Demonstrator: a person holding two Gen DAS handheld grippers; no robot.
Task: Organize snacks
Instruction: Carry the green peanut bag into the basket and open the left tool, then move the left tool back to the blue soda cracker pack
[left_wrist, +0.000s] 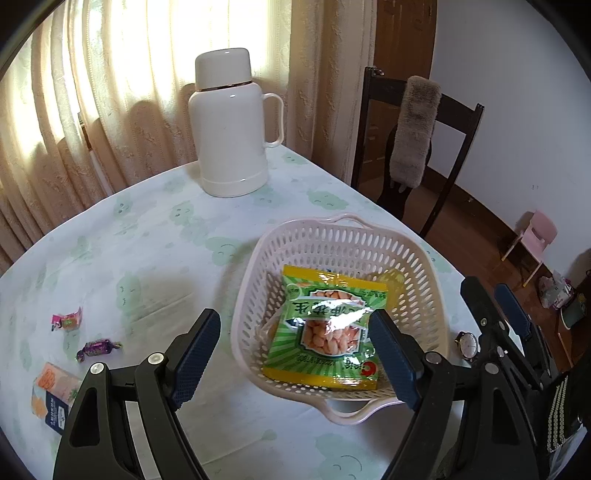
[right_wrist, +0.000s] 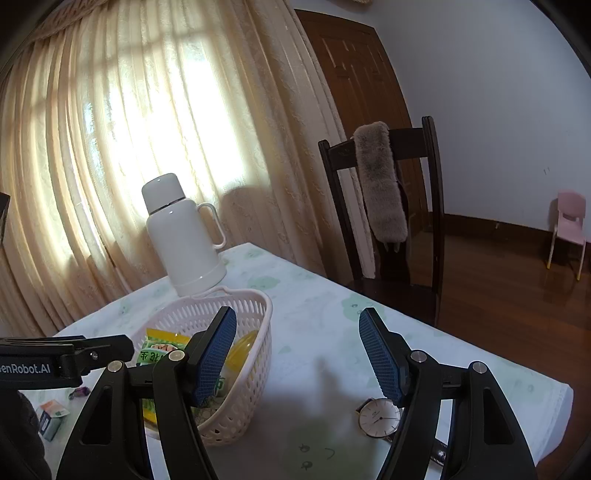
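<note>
A pale pink slotted basket (left_wrist: 424, 258) stands on the table and holds a green and yellow peanut bag (left_wrist: 325, 328) and a yellow item (left_wrist: 393, 282). My left gripper (left_wrist: 295, 360) is open and empty, just above the basket's near side. On the table to the left lie a pink candy (left_wrist: 68, 320), a purple candy (left_wrist: 98, 348) and a small orange and blue carton (left_wrist: 51, 393). My right gripper (right_wrist: 299, 358) is open and empty, right of the basket (right_wrist: 255, 310). The bag (right_wrist: 157, 350) shows in the right wrist view too.
A white thermos jug (left_wrist: 231, 129) stands at the table's far side by the curtain. A wristwatch (right_wrist: 378, 417) lies on the cloth near my right gripper. A dark wooden chair (right_wrist: 402, 206) with a grey fur piece stands beyond the table's right edge.
</note>
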